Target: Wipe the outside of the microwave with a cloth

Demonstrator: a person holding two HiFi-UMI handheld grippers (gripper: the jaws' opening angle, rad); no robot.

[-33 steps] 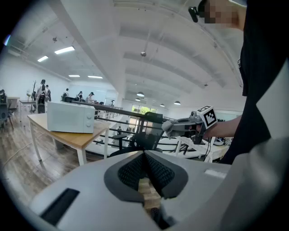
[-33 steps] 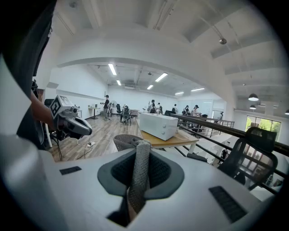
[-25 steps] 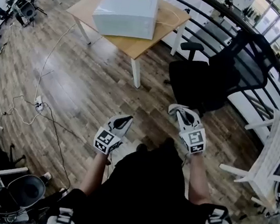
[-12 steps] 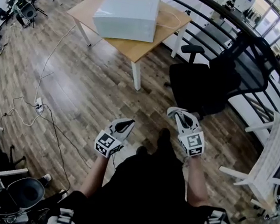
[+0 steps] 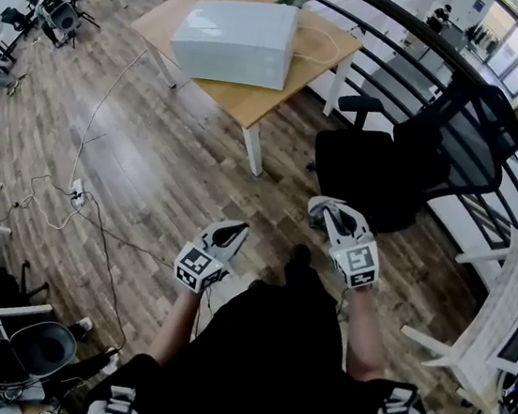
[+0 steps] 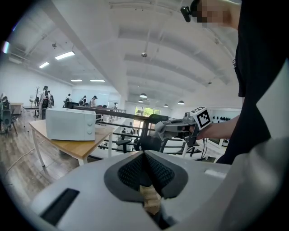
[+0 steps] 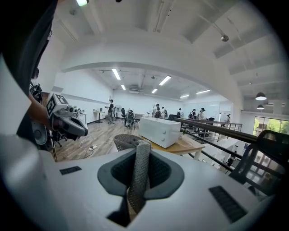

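Observation:
The white microwave (image 5: 235, 28) stands on a wooden table (image 5: 255, 97) across the floor, far from both grippers. It also shows small in the left gripper view (image 6: 70, 124) and in the right gripper view (image 7: 160, 131). Held in front of the person's body, my right gripper (image 5: 327, 210) is shut on a grey knitted cloth (image 7: 137, 167) that hangs between its jaws. My left gripper (image 5: 230, 234) is level with it to the left, jaws shut (image 6: 144, 155) with nothing held.
A black office chair (image 5: 388, 162) stands between me and the table's right end, with a dark railing (image 5: 500, 101) behind it. Cables and a power strip (image 5: 74, 191) lie on the wooden floor at left. There is a white desk (image 5: 503, 290) at right and a bin (image 5: 42, 348) at lower left.
The view has shifted a little toward the table and the person's foot has stepped forward. Both grippers keep about the same place and the same hold.

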